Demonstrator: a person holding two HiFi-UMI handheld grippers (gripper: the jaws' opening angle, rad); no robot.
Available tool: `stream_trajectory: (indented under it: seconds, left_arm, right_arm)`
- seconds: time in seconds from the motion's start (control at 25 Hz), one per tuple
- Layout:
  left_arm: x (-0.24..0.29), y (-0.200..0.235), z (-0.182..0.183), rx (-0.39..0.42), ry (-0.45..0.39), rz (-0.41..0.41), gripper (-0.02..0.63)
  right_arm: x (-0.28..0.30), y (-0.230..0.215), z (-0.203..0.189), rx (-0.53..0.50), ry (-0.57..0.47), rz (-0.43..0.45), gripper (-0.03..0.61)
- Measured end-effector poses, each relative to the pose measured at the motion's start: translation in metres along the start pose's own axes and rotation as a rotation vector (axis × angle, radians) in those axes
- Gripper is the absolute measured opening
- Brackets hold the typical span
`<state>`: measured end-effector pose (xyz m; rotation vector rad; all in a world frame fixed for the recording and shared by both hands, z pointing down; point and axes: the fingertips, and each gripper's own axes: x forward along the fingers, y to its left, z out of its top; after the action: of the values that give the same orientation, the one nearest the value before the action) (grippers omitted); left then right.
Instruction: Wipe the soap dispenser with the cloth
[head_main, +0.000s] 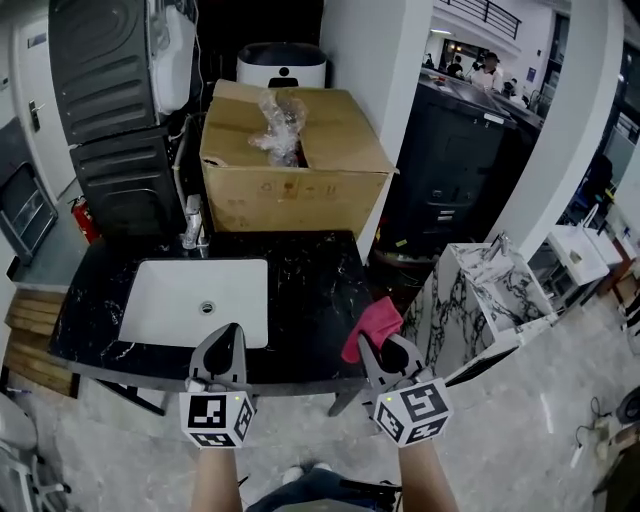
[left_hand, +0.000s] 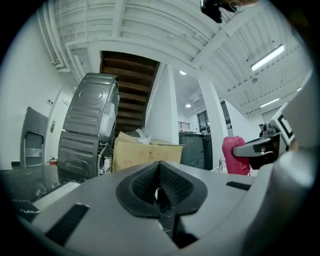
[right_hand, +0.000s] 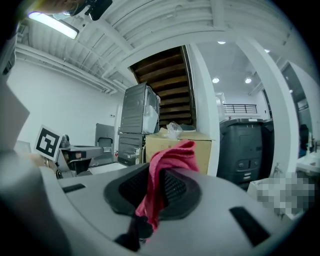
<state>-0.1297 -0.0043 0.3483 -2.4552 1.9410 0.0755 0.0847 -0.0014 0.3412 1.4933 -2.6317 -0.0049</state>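
Cloth of pink fabric (head_main: 372, 325) is clamped in my right gripper (head_main: 385, 352), right of the white rectangular sink (head_main: 165, 300), ready for wiping; my left gripper (head_main: 228, 345) is shut, empty.

Black marble counter (head_main: 320, 300), white sink (head_main: 165, 295)

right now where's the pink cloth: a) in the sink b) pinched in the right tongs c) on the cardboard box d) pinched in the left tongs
B: the right gripper view shows the pink cloth pinched between the right tongs, and the left tongs are shut on nothing.
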Motion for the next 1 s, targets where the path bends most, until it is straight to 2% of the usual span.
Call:
stream_trajectory:
  seconds: [0.4, 0.72, 1.0]
  left_arm:
    - [-0.017, -0.018, 0.024, 0.052, -0.049, 0.009, 0.013]
    - [-0.032, -0.022, 0.047, 0.069, -0.100, 0.032, 0.014]
    - [-0.044, -0.023, 0.062, 0.092, -0.147, 0.039, 0.014]
  right_arm:
    - [-0.016, -0.003, 0.018, -0.026, -0.043, 0.008, 0.051]
    - [-0.031, 0.011, 0.032, -0.099, -0.066, 0.035, 0.051]
    - [-0.039, 0.009, 0.044, -0.135, -0.100, 0.004, 0.051]
